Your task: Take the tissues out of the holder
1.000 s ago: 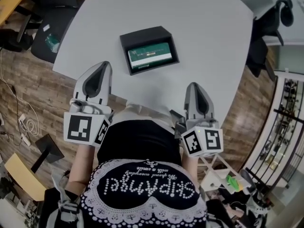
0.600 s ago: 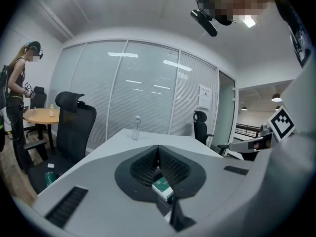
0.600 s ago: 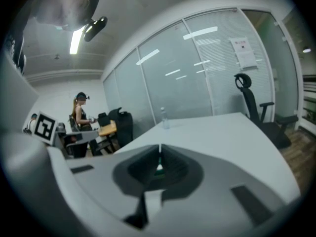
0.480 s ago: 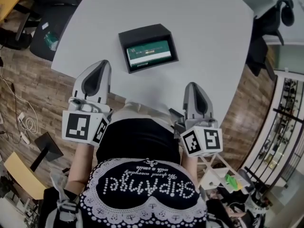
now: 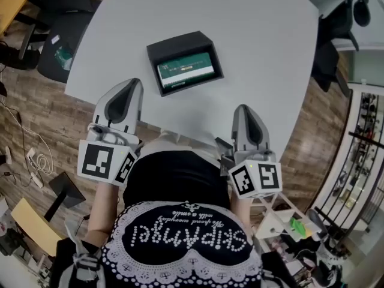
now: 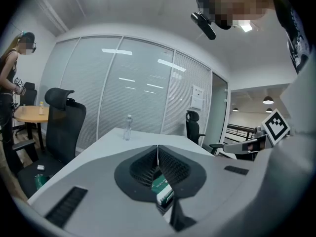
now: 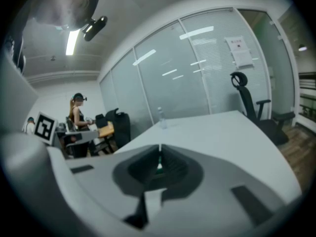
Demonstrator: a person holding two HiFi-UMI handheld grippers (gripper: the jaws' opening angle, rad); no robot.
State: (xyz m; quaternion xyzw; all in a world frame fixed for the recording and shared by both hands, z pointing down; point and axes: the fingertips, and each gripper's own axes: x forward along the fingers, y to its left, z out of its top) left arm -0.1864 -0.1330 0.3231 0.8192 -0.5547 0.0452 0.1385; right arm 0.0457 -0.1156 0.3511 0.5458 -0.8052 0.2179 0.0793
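White table (image 5: pixel 258 53) is carrying 2 things. 1 black holder (image 5: pixel 180 42) is sitting flat on it toward the near edge, turned slightly askew to that edge. 1 clear bottle (image 6: pixel 128 127) is standing upright at the far end, well apart from the holder, with bare tabletop lying between them.

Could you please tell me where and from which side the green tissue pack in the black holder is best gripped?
Probably from straight above, closing across the narrower width of the green tissue pack, near one end. It lies flat with only its top face exposed, and the walls of the black holder block any sideways approach.
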